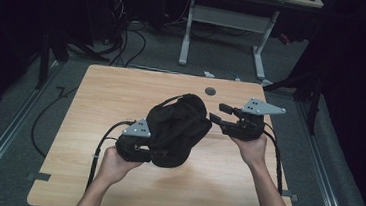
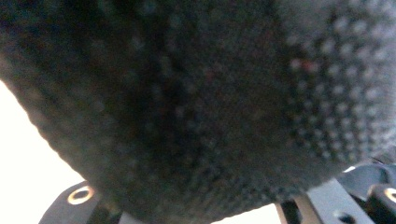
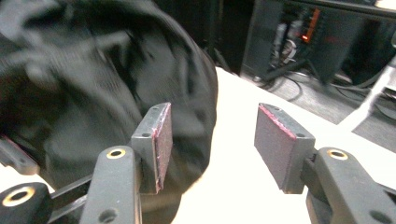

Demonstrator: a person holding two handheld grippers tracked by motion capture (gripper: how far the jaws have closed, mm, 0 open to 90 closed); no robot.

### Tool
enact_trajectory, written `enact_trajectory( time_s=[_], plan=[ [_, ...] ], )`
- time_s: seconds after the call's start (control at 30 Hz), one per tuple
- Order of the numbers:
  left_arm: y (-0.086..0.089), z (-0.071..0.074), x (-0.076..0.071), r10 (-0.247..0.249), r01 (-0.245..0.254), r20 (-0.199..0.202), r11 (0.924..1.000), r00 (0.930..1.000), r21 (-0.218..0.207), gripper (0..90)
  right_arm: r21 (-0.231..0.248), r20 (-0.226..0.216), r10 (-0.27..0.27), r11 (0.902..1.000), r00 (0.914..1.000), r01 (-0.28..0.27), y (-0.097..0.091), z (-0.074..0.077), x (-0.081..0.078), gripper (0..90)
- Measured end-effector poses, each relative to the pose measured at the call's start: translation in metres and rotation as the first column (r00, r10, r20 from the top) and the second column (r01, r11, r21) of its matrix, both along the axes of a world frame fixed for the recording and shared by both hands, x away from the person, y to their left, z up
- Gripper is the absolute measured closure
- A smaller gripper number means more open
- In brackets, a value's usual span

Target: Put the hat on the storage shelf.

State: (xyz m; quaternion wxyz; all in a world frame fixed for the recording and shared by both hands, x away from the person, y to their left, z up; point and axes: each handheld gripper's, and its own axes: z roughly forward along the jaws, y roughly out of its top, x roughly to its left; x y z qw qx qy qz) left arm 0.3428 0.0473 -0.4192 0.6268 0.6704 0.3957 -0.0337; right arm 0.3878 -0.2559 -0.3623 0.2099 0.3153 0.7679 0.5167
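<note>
A black fabric bag (image 1: pixel 179 128) lies crumpled in the middle of the wooden table (image 1: pixel 111 92). My left gripper (image 1: pixel 152 153) is at the bag's near left end, shut on its fabric. In the left gripper view the bag's dotted mesh (image 2: pixel 196 107) sits blurred right up against the camera. My right gripper (image 1: pixel 220 113) hovers just right of the bag, pointing left toward it. Its jaws stand open with nothing between them. In the right gripper view the bag (image 3: pixel 93 70) bulges behind the left pad (image 3: pixel 161 140), and bare table shows through the right gripper (image 3: pixel 212 126).
A round cable hole (image 1: pixel 210 91) sits near the table's far edge. Beyond the table stands another desk on white legs (image 1: pixel 261 49), with cables (image 1: pixel 126 43) on the grey floor. Bare table surface lies left of the bag and along the near edge.
</note>
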Motion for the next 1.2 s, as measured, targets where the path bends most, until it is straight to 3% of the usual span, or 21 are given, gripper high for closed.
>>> enact_trajectory(
  time_s=[0.07, 0.13, 0.27, 0.57, 0.63, 0.73, 0.77, 0.87, 0.97, 1.03, 1.07, 1.2],
  plan=[
    [0.001, 0.000, 0.001, 0.012, -0.012, -0.001, 0.9999, 0.9999, -0.005, 68.4, -0.003, -0.012, -0.016, 0.9999, 0.9998, 0.016, -0.001, -0.004, 0.000, 47.1],
    [0.003, 0.001, 0.002, 0.032, -0.032, -0.001, 0.9995, 0.9995, -0.008, 68.3, -0.031, -0.058, -0.051, 0.9983, 0.9970, 0.049, -0.004, -0.015, 0.002, 47.8],
    [0.005, 0.003, 0.005, 0.063, -0.063, 0.007, 0.9979, 0.9980, -0.015, 68.3, -0.056, -0.106, -0.083, 0.9954, 0.9908, 0.078, -0.007, -0.024, 0.001, 47.8],
    [0.014, 0.009, 0.008, 0.147, -0.145, 0.039, 0.9877, 0.9883, -0.058, 68.0, -0.097, -0.143, -0.146, 0.9863, 0.9789, 0.133, -0.013, -0.048, -0.007, 47.5],
    [0.018, 0.012, 0.011, 0.178, -0.175, 0.043, 0.9818, 0.9831, -0.074, 67.9, -0.133, -0.183, -0.171, 0.9801, 0.9681, 0.148, -0.016, -0.061, -0.009, 47.5],
    [0.022, 0.013, 0.014, 0.209, -0.205, 0.044, 0.9751, 0.9769, -0.084, 67.8, -0.134, -0.195, -0.189, 0.9772, 0.9626, 0.164, -0.020, -0.075, -0.012, 47.5],
    [0.023, 0.013, 0.015, 0.217, -0.212, 0.048, 0.9733, 0.9750, -0.087, 67.9, -0.139, -0.212, -0.198, 0.9754, 0.9569, 0.171, -0.022, -0.080, -0.013, 47.4],
    [0.025, 0.014, 0.017, 0.236, -0.231, 0.042, 0.9677, 0.9708, -0.101, 67.9, -0.140, -0.220, -0.208, 0.9736, 0.9532, 0.180, -0.025, -0.089, -0.014, 47.4],
    [0.028, 0.015, 0.018, 0.253, -0.247, 0.048, 0.9631, 0.9663, -0.107, 67.8, -0.147, -0.244, -0.234, 0.9682, 0.9413, 0.202, -0.031, -0.105, -0.016, 47.3],
    [0.030, 0.015, 0.019, 0.267, -0.260, 0.053, 0.9592, 0.9623, -0.112, 67.8, -0.147, -0.248, -0.239, 0.9671, 0.9386, 0.208, -0.033, -0.110, -0.017, 47.3],
    [0.031, 0.016, 0.020, 0.283, -0.275, 0.054, 0.9542, 0.9577, -0.118, 67.9, -0.148, -0.263, -0.253, 0.9641, 0.9311, 0.220, -0.034, -0.116, -0.019, 47.1],
    [0.033, 0.018, 0.022, 0.306, -0.297, 0.063, 0.9466, 0.9499, -0.126, 67.9, -0.175, -0.263, -0.281, 0.9547, 0.9229, 0.241, -0.038, -0.130, -0.021, 46.7]
  ],
)
